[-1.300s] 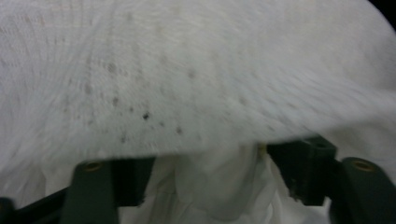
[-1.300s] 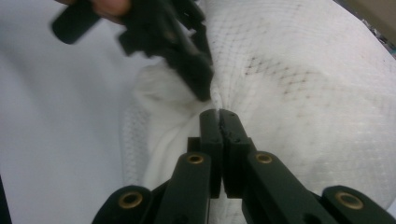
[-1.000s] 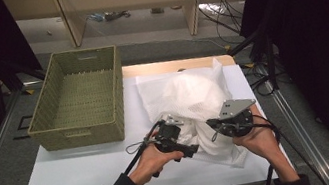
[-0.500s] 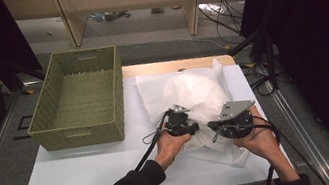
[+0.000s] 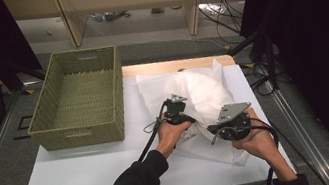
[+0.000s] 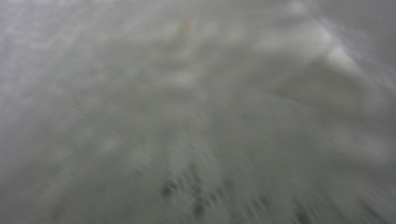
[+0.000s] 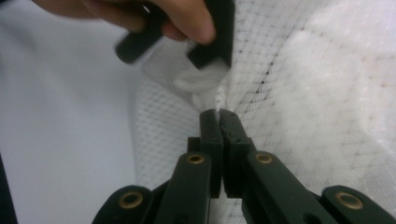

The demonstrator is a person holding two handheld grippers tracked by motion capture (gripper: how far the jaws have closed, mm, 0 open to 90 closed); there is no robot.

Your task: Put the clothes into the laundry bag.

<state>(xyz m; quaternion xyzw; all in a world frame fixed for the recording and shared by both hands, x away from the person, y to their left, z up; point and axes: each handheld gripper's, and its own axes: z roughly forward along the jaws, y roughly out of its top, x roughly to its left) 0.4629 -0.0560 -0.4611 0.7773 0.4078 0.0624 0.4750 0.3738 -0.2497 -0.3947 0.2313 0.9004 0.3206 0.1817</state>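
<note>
From the high view, the white mesh laundry bag (image 5: 205, 103) stuffed with white cloth lies just right of the empty woven green basket (image 5: 77, 99), long axis running from the basket's near corner away rightward; bagging looks unfinished. The left gripper (image 5: 180, 115) pokes into its mouth (jaws just reopening; grip unclear). In the right gripper view, the right gripper (image 7: 218, 114) is clamped on the bag's edge.

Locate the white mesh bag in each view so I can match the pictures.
High view: white mesh bag lies centre-right on the table, right of the wicker basket.
Left gripper view: blurred white fabric, probably the bag.
Right gripper view: right half; right gripper pinches its edge.
Shared landmark: the pinched edge.
</note>
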